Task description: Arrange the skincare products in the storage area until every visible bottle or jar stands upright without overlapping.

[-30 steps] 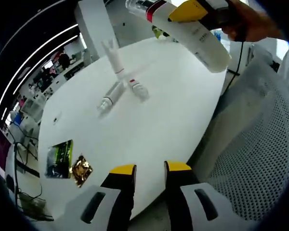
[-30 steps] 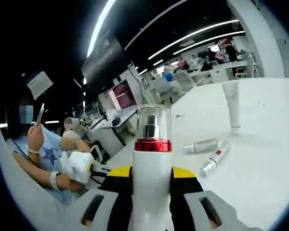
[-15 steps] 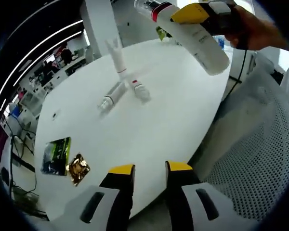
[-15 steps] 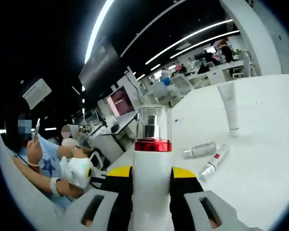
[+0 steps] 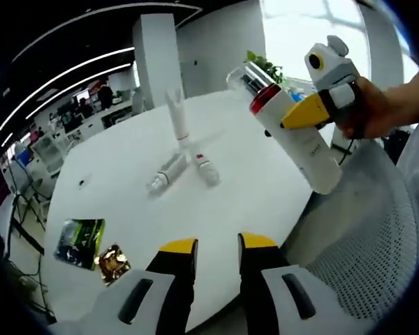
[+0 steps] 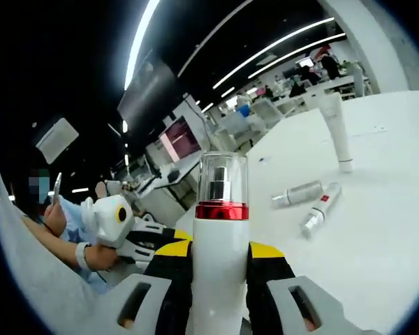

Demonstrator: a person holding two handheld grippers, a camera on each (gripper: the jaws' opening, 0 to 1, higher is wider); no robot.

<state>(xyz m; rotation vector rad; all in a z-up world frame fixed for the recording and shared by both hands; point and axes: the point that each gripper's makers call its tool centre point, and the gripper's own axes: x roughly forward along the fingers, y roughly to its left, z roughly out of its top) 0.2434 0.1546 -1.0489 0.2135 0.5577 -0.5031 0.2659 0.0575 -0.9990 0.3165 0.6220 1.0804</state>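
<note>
A tall white pump bottle with a red band and a clear cap stands between the jaws of my right gripper, which is shut on it. In the left gripper view that bottle hangs tilted in the air above the table's right edge, held by the right gripper. My left gripper is open with nothing in it, low over the near table edge. On the white table a white tube stands upright. Beside it a silver bottle and a small red-marked tube lie flat.
A green packet and a gold foil wrapper lie near the table's left edge. A mesh chair stands at the right. In the right gripper view the left gripper comes in from the left, with a seated person behind it.
The right gripper has brought the pump bottle lower and nearer to the left gripper, tilting it more upright. Both cameras have shifted. The products on the table have not moved.
</note>
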